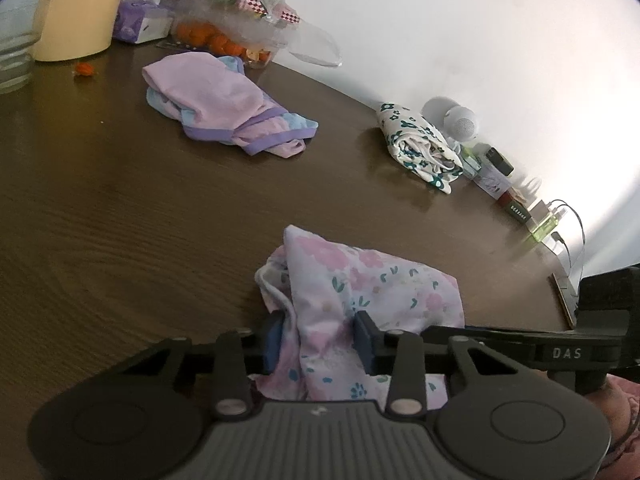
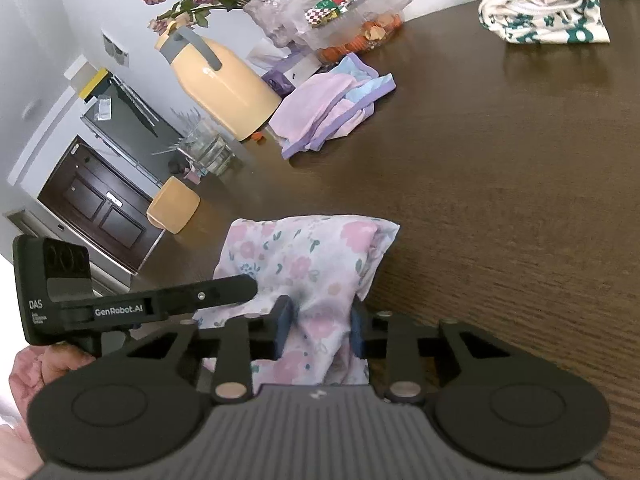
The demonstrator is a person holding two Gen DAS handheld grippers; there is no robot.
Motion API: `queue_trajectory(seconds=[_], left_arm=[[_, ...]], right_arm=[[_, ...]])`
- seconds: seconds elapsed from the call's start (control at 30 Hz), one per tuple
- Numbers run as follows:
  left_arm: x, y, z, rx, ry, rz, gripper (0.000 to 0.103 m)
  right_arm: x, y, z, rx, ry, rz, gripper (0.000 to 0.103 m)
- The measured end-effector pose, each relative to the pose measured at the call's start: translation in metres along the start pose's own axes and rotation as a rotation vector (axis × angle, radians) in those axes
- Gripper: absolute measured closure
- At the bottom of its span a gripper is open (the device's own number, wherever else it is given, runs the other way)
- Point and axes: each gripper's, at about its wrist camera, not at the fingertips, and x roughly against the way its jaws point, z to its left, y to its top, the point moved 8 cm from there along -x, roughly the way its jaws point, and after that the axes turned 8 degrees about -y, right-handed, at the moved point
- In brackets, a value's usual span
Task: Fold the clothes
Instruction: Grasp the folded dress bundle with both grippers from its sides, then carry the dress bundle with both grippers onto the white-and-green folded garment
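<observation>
Left wrist view: we noted the left tongs (image 1: pixel 318 336) clamped on a bunched fold of the white cotton garment printed with pink flowers (image 1: pixel 376 288), their blue pads (image 1: pixel 362 334) pressing the cloth from both sides. The garment lay crumpled on the dark brown wood-grain counter (image 1: pixel 140 208), near its front edge, just ahead of the tongs. Farther back we logged a crumpled lilac garment with purple and light blue trim (image 1: pixel 224 100), well apart from the floral one. To the right, near the wall, sat a folded white garment with dark green flowers (image 1: pixel 416 140), beside a small white round speaker (image 1: pixel 460 122). At the far left stood a pale yellow jug (image 1: pixel 80 4) and a clear plastic box of orange fruit (image 1: pixel 224 42).

Right wrist view: we recorded the right tongs (image 2: pixel 320 326) likewise clamped on the pink-flowered garment (image 2: pixel 308 256), cloth gathered between the blue pads (image 2: pixel 284 322). The left tongs (image 2: pixel 236 288) reached in from the left and met the same garment beside ours. The cloth rested on the counter (image 2: pixel 500 200) directly ahead. The lilac garment (image 2: pixel 324 112) lay beyond, touching or just beside the pale yellow jug (image 2: pixel 224 84); we could not tell which. The green-flowered garment (image 2: pixel 544 4) sat at the far right corner.
</observation>
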Motion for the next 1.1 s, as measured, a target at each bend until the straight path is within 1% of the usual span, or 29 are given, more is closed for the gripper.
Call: queue_trajectory(seconds=[0.2,0.27,0.4,0.47,0.57,0.7,0.83,0.93,1.0,1.1], left_arm=[[-0.002,0.004,-0.005,0.028,-0.026,-0.024,0.082],[-0.002,0.008,-0.009,0.028,-0.038,-0.037,0.084],[-0.003,0.022,-0.021,0.025,-0.07,-0.07,0.084],[-0.005,0.032,-0.028,0.024,-0.083,-0.087,0.084],[-0.013,0.058,-0.046,-0.008,-0.092,-0.112,0.084],[-0.034,0.104,-0.08,-0.06,-0.119,-0.152,0.084],[-0.064,0.152,-0.112,-0.087,-0.162,-0.183,0.084],[-0.097,0.191,-0.134,-0.093,-0.194,-0.199,0.084],[-0.126,0.216,-0.142,-0.091,-0.204,-0.194,0.084],[-0.177,0.246,-0.142,-0.065,-0.212,-0.154,0.084]], right_arm=[[0.002,0.004,0.002,0.001,0.021,-0.001,0.09],[0.005,0.007,0.002,0.007,0.018,-0.009,0.091],[0.016,0.022,0.002,0.021,0.015,-0.041,0.092],[0.024,0.034,0.001,0.034,0.01,-0.066,0.092],[0.037,0.055,-0.001,0.053,-0.005,-0.11,0.092],[0.062,0.092,-0.016,0.044,-0.03,-0.196,0.092],[0.087,0.142,-0.04,0.029,-0.066,-0.271,0.092],[0.104,0.185,-0.063,0.029,-0.109,-0.319,0.092],[0.109,0.215,-0.08,0.027,-0.142,-0.341,0.092],[0.101,0.254,-0.116,-0.013,-0.181,-0.33,0.092]])
